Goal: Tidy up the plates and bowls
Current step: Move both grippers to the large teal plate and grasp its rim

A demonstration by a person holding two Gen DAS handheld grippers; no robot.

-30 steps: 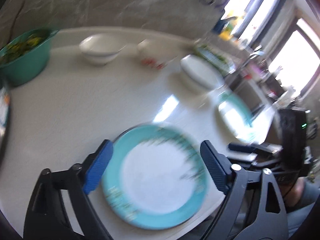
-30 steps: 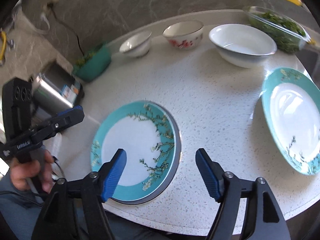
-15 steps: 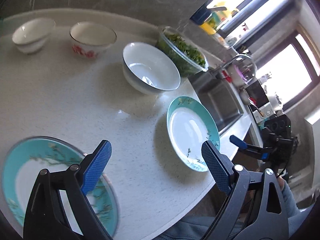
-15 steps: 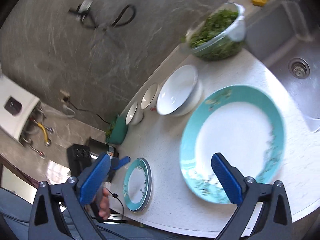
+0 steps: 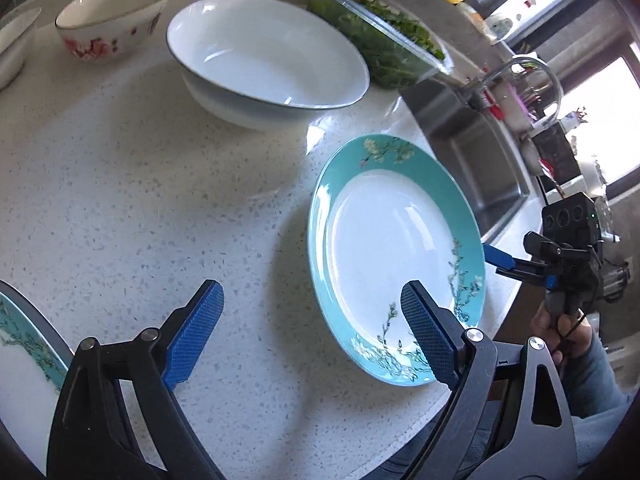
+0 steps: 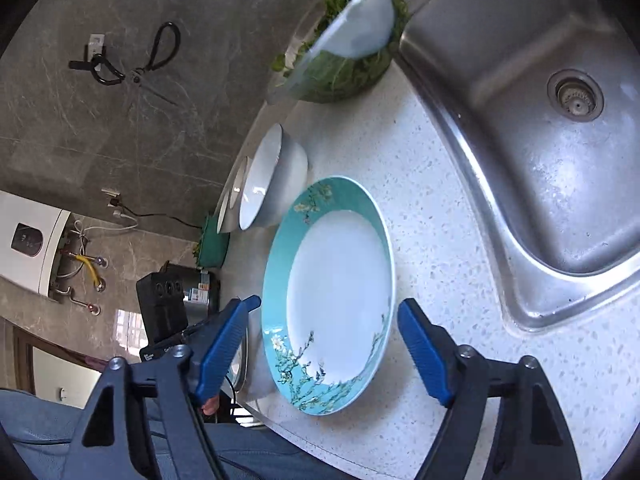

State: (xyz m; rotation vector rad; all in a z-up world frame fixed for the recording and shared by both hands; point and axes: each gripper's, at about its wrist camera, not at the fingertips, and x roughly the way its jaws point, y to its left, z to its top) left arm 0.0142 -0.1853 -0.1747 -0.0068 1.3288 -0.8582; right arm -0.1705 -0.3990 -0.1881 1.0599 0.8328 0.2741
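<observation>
A teal-rimmed white plate (image 5: 394, 256) lies flat near the counter's front right edge; it also shows in the right wrist view (image 6: 332, 292). My right gripper (image 6: 324, 344) is open and straddles this plate's near side, fingers apart on either side. My left gripper (image 5: 312, 328) is open and empty above bare counter, its right finger over the plate's near rim. A second teal plate (image 5: 20, 344) lies at the far left. A big white bowl (image 5: 266, 60), a floral bowl (image 5: 114, 20) and a small white bowl (image 5: 12, 48) stand at the back.
A glass dish of greens (image 5: 380, 40) stands behind the big bowl, beside the steel sink (image 6: 540, 140). A green tub (image 6: 214, 244) and a dark appliance (image 6: 192, 284) sit at the counter's far end. The white speckled counter (image 5: 140, 200) curves round at its front edge.
Both grippers have closed in on the right teal plate. The left swung from the left plate to the right one. The right now straddles that plate.
</observation>
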